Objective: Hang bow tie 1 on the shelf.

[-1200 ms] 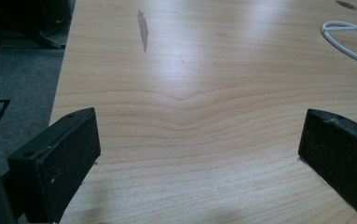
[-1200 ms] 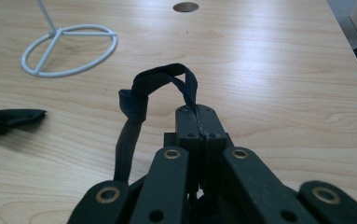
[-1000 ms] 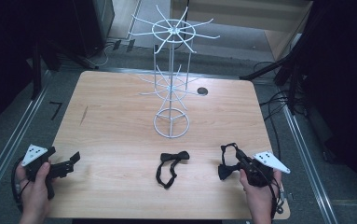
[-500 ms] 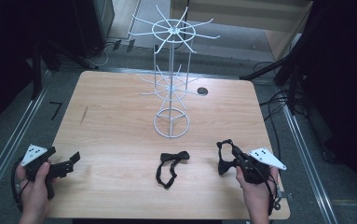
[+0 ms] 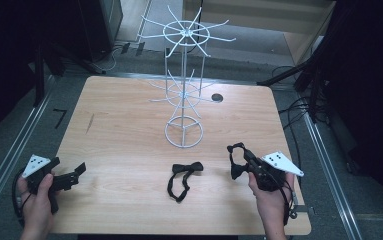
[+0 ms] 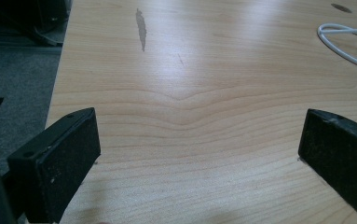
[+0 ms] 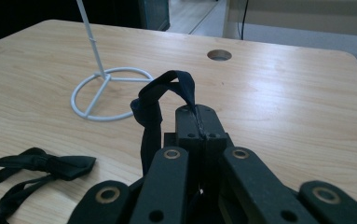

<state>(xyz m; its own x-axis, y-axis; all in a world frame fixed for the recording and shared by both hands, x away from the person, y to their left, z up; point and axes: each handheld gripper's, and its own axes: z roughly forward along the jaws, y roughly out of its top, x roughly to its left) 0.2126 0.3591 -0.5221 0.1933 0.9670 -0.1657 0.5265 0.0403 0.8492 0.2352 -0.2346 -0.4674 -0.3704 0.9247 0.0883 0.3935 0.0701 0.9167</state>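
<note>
Bow tie [image 7: 160, 100] of dark fabric hangs from the right hand-held gripper [image 7: 198, 122], whose jaws are clenched on its thin strap, near 4 o'clock on the tabletop [image 5: 129, 130]. It looks light, soft and floppy, so I judge the strap loop is the best place to hold; the knot would slip. A second bow tie [image 5: 184, 176] lies flat at 6 o'clock, in front of the white wire display stand [image 5: 184, 131]. The left hand-held gripper [image 6: 195, 154] is released, jaws wide over bare wood at 8 o'clock.
</note>
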